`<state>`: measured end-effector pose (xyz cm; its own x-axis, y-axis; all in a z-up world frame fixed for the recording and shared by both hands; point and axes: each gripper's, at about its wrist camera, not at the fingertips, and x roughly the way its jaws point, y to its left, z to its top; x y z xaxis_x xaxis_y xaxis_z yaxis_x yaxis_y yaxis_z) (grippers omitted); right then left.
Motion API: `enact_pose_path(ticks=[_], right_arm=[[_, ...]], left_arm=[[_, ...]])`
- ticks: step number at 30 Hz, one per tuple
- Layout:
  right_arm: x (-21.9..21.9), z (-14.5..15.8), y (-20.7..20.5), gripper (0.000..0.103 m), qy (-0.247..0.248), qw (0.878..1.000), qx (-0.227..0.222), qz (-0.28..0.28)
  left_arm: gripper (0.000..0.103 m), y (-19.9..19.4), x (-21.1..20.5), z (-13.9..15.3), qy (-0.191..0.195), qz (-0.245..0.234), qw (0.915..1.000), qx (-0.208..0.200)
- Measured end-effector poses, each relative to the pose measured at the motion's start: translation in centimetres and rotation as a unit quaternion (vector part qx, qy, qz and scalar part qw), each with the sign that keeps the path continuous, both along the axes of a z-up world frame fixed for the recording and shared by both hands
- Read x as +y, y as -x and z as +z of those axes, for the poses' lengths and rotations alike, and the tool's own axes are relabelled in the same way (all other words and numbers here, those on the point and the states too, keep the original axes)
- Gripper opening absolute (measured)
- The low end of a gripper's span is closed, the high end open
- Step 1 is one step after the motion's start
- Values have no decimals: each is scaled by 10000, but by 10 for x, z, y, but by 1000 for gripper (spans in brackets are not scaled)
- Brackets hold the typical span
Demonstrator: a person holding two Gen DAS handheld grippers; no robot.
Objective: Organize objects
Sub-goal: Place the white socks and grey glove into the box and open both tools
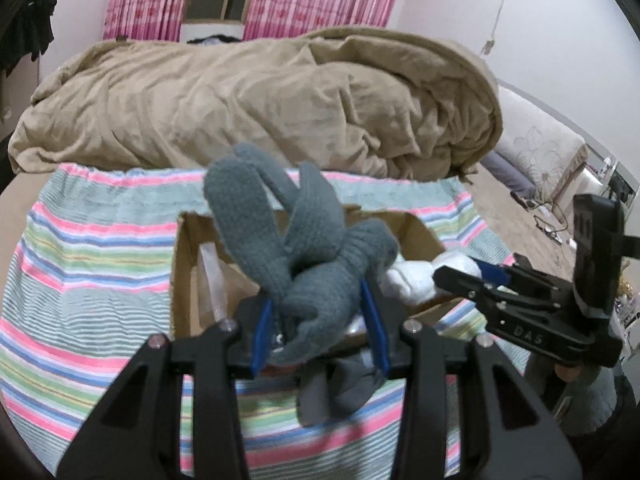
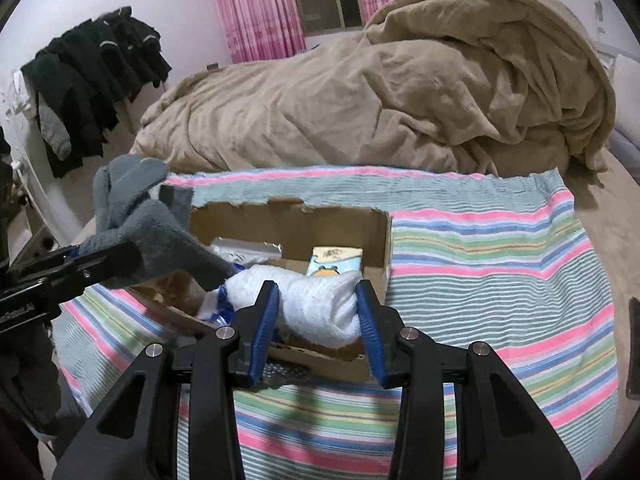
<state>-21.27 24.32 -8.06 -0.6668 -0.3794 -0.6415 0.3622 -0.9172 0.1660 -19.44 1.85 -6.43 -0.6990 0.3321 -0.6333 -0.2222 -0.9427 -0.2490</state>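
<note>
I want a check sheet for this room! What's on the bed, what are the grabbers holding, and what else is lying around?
Surface: striped towel spread on the bed, under the cardboard box.
Job's things: grey gloves and a white sock bundle, both held over the open box; packets lie inside.
Clutter: crumpled tan blanket behind the towel.
Grippers: left gripper jaws closed on the gloves; right gripper jaws closed on the sock bundle.
Cables: some on the floor.
Surroundings: pink curtains, dark clothes hanging.
</note>
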Motion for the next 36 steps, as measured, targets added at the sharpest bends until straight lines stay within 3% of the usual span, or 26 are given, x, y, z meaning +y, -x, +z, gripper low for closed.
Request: enact_pose_path(ticks=[15, 17, 22, 24, 36], right_arm=[[-15, -24, 5, 47, -626, 9980, 65, 32], [-16, -23, 5, 50, -619, 9981, 70, 28], [-17, -14, 0, 76, -372, 9992, 44, 100], [-18, -8, -4, 81, -357, 9993, 110, 58], [-14, 36, -38, 81, -135, 9991, 387, 56]], left_arm=[[47, 26, 6, -33, 412, 110, 9971, -625], [49, 26, 7, -29, 464, 113, 9970, -608], [58, 16, 0, -16, 456, 300, 9974, -465], [68, 11, -4, -9, 407, 375, 9976, -416], [70, -48, -21, 40, 357, 503, 9981, 63]])
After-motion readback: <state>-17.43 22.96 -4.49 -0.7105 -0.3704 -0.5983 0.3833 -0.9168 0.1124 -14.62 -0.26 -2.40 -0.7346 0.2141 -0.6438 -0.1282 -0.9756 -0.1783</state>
